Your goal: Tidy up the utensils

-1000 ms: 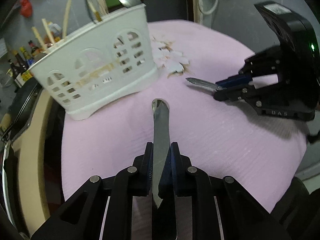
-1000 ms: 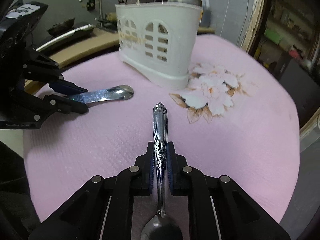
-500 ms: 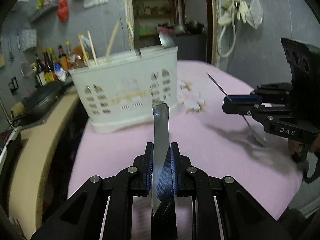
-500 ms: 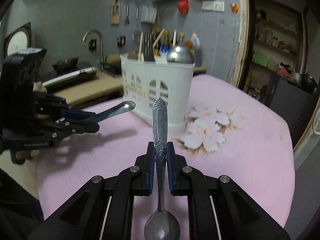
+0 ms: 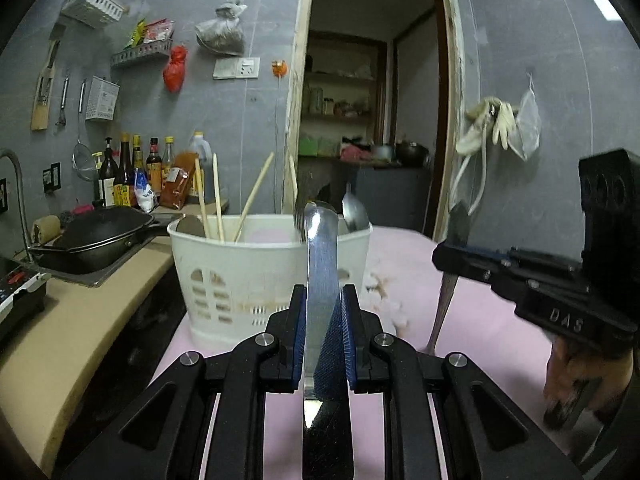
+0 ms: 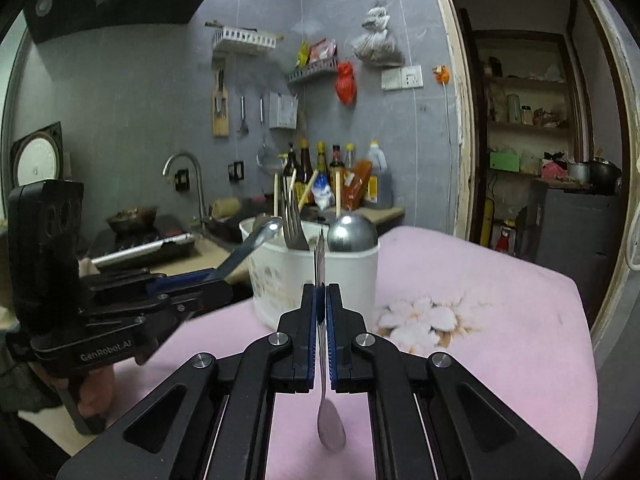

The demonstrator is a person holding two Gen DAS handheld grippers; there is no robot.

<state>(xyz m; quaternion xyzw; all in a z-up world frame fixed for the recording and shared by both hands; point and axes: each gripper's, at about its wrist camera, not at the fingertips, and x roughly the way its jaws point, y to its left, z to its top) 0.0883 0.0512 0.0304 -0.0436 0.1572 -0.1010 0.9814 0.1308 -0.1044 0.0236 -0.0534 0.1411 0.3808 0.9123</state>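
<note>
My left gripper (image 5: 320,322) is shut on a flat steel utensil handle (image 5: 320,264), held up in front of the white plastic utensil caddy (image 5: 244,276). My right gripper (image 6: 320,312) is shut on a spoon (image 6: 330,426), handle up and bowl hanging down, just short of the caddy (image 6: 280,284). The caddy holds chopsticks (image 5: 216,200), a fork (image 6: 294,220) and a ladle (image 6: 352,234). Each gripper shows in the other's view: the right one (image 5: 460,258), the left one (image 6: 216,284).
The caddy stands on a pink flowered cloth (image 6: 480,320) over the table. To the left are a wooden counter (image 5: 60,320), a black wok (image 5: 96,236), a sink tap (image 6: 188,176) and sauce bottles (image 5: 132,172). A doorway (image 5: 372,120) lies behind.
Both grippers have risen from the cloth and tilted up, carrying their utensils to the height of the caddy's rim. The spoon in the right gripper has turned edge-on, hanging vertical.
</note>
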